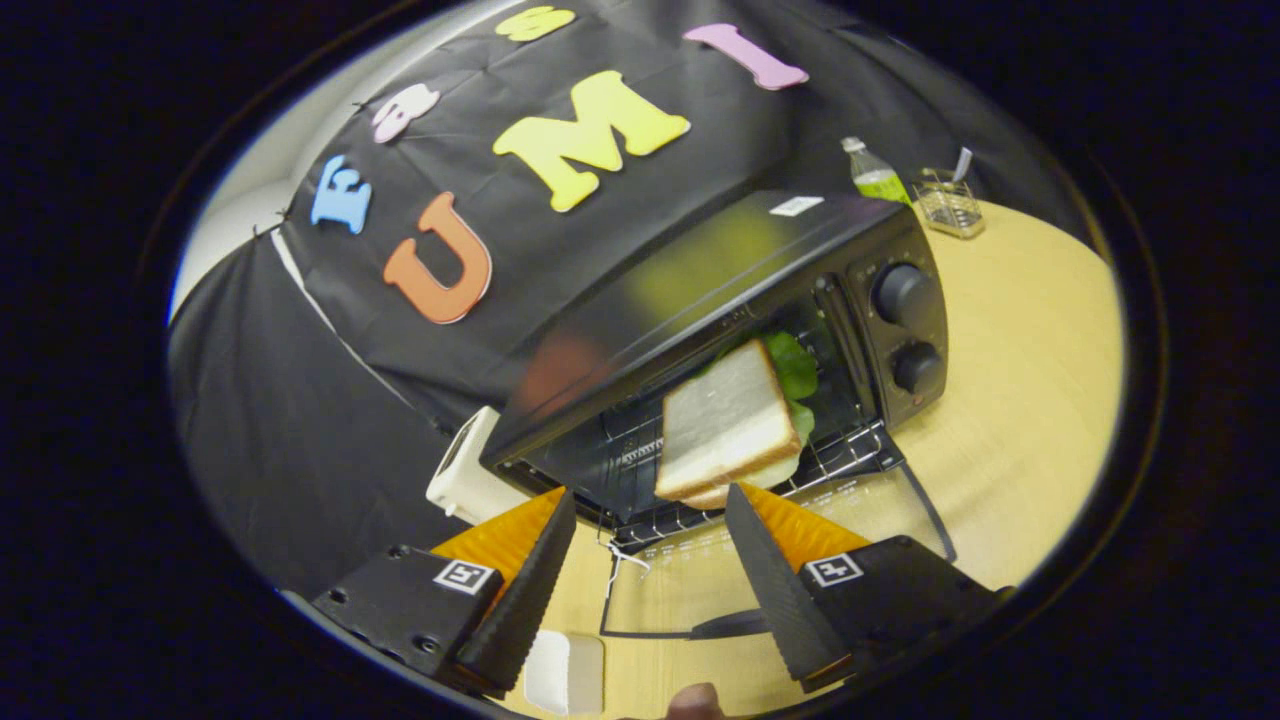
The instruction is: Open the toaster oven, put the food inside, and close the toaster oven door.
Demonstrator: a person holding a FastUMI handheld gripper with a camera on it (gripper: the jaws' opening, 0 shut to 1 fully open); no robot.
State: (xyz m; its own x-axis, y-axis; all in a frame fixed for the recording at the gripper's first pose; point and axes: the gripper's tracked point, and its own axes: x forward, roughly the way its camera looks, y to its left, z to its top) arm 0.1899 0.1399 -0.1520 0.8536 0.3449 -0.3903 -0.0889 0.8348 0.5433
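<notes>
Wooden table [1020, 380], sandwich [728, 420] seemingly on open toaster oven [720, 300] rack, hand-held gripper [650, 535] spread

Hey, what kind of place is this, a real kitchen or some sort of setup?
Probably a staged recording booth, not a real kitchen: a toaster oven stands open on a wooden table against a black cloth wall. The open gripper sits just short of a sandwich on the oven rack.
</notes>
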